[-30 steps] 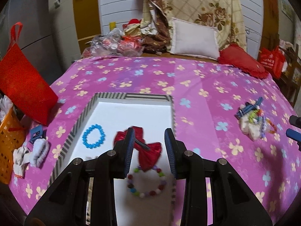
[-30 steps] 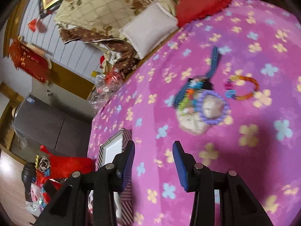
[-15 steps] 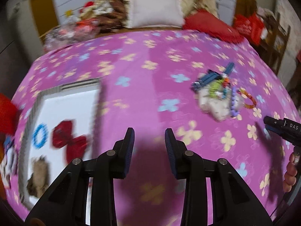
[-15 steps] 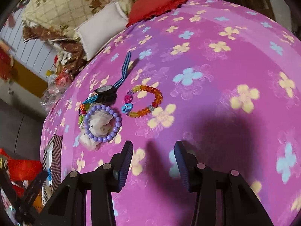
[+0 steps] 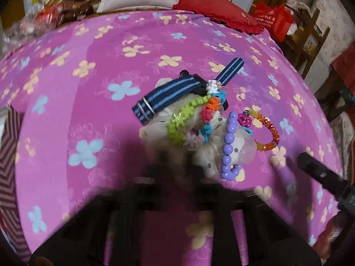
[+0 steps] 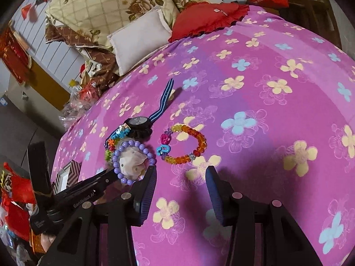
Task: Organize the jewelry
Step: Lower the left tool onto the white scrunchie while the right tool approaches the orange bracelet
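Observation:
A heap of jewelry lies on the pink flowered bedspread [image 5: 88, 88]: a blue striped watch [image 5: 164, 98], a colourful woven band [image 5: 190, 115], a purple bead bracelet [image 5: 228, 146] on a cream scrunchie [image 5: 208, 153], and an orange bead bracelet [image 5: 266, 130]. My left gripper [image 5: 175, 159] is blurred, its jaws apart, right at the heap's near edge. My right gripper [image 6: 179, 177] is open just short of the orange bracelet [image 6: 184, 144], beside the purple bracelet [image 6: 131, 157] and watch [image 6: 139, 123].
The striped-rimmed box [image 6: 66, 175] lies at the left; its edge also shows in the left wrist view [image 5: 8, 146]. Pillows [image 6: 139, 37] and a red cushion [image 6: 206, 17] sit at the far end. Red bags [image 6: 17, 199] stand off the bed's left side.
My left gripper swung right from the box to the jewelry heap and closed in on it. My right gripper has come nearer to the orange bracelet.

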Motion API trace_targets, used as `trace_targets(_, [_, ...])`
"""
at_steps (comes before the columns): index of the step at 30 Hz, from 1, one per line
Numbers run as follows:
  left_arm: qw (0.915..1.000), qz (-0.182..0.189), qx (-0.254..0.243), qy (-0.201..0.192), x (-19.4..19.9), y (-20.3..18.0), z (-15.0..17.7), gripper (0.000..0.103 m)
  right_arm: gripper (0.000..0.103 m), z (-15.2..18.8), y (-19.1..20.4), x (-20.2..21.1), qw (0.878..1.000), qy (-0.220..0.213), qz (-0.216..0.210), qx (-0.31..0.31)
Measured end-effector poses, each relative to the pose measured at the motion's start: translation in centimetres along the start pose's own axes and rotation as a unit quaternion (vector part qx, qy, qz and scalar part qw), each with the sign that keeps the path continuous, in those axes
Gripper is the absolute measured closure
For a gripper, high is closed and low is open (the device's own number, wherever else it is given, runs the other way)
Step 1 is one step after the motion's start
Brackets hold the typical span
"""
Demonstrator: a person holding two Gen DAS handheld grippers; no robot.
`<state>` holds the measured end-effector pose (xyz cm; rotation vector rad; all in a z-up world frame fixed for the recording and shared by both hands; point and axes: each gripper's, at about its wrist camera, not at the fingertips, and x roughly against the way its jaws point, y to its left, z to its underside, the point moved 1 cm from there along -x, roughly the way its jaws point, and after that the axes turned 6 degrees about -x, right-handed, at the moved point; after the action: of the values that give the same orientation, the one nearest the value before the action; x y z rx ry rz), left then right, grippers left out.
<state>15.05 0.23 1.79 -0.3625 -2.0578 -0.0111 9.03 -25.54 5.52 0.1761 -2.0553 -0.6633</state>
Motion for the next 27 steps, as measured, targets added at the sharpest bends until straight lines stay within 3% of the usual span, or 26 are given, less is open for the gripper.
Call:
trace_targets(3, [1.0,-0.005,-0.001,-0.004,1.5,0.6,1.1,0.1,0.059,0.3,0.0,-0.3,1.0,0.005,0.001,0.001])
trace_targets(10, [0.9994,-0.013,-0.025,-0.02,8.4,2.6,7.4,0.1,0.059,1.6,1.2,-1.3,1.0,0.021,-0.003,0.015])
trace_targets(14, [0.9947,-0.083,-0.039,-0.046,11.3,4.2,11.0,0.099,0.059,2.7,2.8,-1.6,0.999,0.031,-0.021,0.033])
trace_targets(16, [0.9932,-0.1,-0.043,-0.041,11.2,4.8,11.8,0.099,0.056,3.1,3.3,-1.8,0.998,0.035,-0.023,0.04])
trace_targets(22, [0.9968,-0.075,-0.01,-0.027,9.1,6.9,12.9,0.093,0.056,4.1,3.1,-2.6,0.997,0.052,-0.013,0.047])
trace_targets(24, [0.9975,-0.063,0.008,-0.029,8.7,7.7,13.1,0.081,0.056,3.9,3.1,-2.3,0.998,0.043,-0.001,0.056])
trace_targets(27, [0.9983,-0.045,0.024,-0.03,8.3,8.6,13.3,0.078,0.056,3.3,3.0,-1.5,0.997,0.01,0.032,0.075])
